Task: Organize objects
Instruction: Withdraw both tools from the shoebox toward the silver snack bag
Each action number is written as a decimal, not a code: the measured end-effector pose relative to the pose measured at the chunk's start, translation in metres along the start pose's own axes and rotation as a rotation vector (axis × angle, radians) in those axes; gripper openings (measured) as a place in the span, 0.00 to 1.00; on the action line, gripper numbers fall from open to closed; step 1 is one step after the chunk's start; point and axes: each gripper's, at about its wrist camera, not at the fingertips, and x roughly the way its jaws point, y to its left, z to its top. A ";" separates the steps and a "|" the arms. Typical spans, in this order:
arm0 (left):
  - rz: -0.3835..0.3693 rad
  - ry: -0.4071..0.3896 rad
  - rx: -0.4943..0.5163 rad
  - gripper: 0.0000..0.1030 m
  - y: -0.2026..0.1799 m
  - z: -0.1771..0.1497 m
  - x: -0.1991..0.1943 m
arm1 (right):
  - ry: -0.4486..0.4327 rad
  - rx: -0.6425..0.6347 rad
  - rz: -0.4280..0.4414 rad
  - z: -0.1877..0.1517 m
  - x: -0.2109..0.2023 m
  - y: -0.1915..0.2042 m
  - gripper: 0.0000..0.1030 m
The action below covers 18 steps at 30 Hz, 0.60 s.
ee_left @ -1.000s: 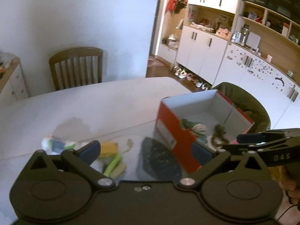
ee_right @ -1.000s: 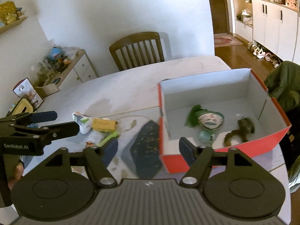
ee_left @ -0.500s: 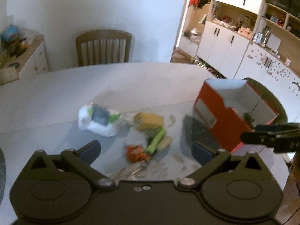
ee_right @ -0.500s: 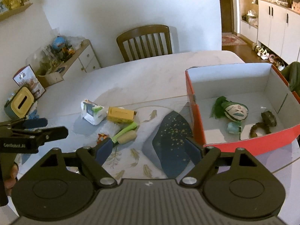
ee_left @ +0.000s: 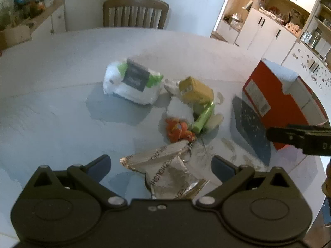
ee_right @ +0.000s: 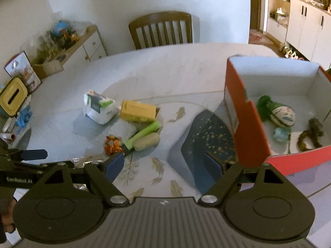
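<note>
- Left gripper (ee_left: 160, 166): black plastic with blue pads, jaws spread wide and empty, hanging over the near part of the table just above a crinkled silver foil pouch (ee_left: 169, 171).
- Right gripper (ee_right: 165, 164): same build, ribbed grey housing, jaws apart with nothing between them, hovering over the table between the loose pile and the box.
- Table (ee_right: 165, 66): pale, smooth, rounded top with faint fish and leaf prints.
- Box (ee_right: 248, 122): rectangular cardboard, red outside, white inside, open at the top, on the right side of the table.
- Inside the box: an oval white-and-green striped toy (ee_right: 279, 112), a small pale blue round piece (ee_right: 280, 134) and a brown, rough, curled item (ee_right: 310, 134).
- Loose pile, well apart from the box:
 - soft white wipes pack (ee_left: 132, 82) with green and dark label;
 - yellow rectangular carton (ee_right: 138, 111), just beside the pack;
 - green stick (ee_right: 144, 133) lying across a beige cylinder (ee_right: 146, 142);
 - small orange frilly toy (ee_left: 178, 129), near the stick's end;
 - white fluffy cloth (ee_right: 124, 129) under these.
- Wooden slat-back chair (ee_right: 161, 29) at the far edge.
</note>
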 end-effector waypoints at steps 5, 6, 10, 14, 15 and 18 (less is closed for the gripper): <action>-0.018 0.068 -0.063 1.00 0.007 -0.001 0.022 | 0.032 -0.051 0.002 0.002 0.025 0.010 0.81; -0.013 0.082 -0.079 1.00 0.009 -0.001 0.027 | 0.039 -0.061 0.002 0.002 0.029 0.011 0.81; -0.014 0.122 -0.124 0.99 0.017 -0.002 0.038 | 0.069 -0.094 0.016 0.005 0.048 0.016 0.81; -0.003 0.135 -0.114 0.98 0.017 -0.003 0.045 | 0.087 -0.136 0.007 0.007 0.066 0.019 0.81; -0.004 0.137 -0.115 0.98 0.017 -0.004 0.046 | 0.091 -0.142 0.007 0.008 0.070 0.019 0.81; -0.003 0.140 -0.113 0.98 0.018 -0.004 0.047 | 0.107 -0.166 0.004 0.010 0.084 0.021 0.81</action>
